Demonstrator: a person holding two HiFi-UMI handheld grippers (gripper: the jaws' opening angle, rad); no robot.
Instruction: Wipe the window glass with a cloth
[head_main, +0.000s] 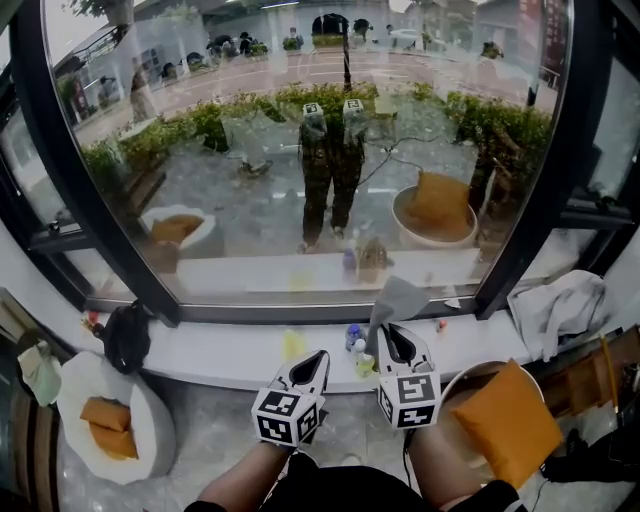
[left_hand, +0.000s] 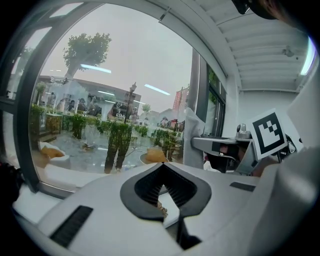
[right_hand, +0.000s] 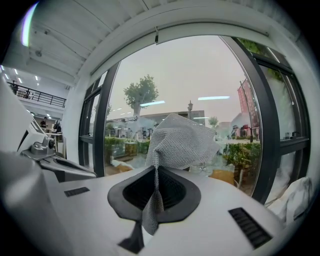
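Note:
The big window glass (head_main: 250, 130) in its black frame fills the head view, above a white sill (head_main: 220, 355). My right gripper (head_main: 398, 338) is shut on a grey mesh cloth (head_main: 396, 298), which sticks up from the jaw tips just short of the glass's lower edge. In the right gripper view the cloth (right_hand: 182, 142) fans out above the right gripper (right_hand: 157, 169), and a strip of it hangs down between the jaws, with the glass (right_hand: 200, 80) ahead. My left gripper (head_main: 318, 358) sits beside it, shut and holding nothing. In the left gripper view the left gripper (left_hand: 164, 165) faces the glass (left_hand: 100, 90).
On the sill stand small bottles (head_main: 354, 338), a yellow item (head_main: 292, 345) and a black bag (head_main: 127, 335). A white cloth (head_main: 560, 305) lies at the sill's right end. Round white seats with orange cushions (head_main: 505, 420) (head_main: 108, 425) stand on the floor on both sides.

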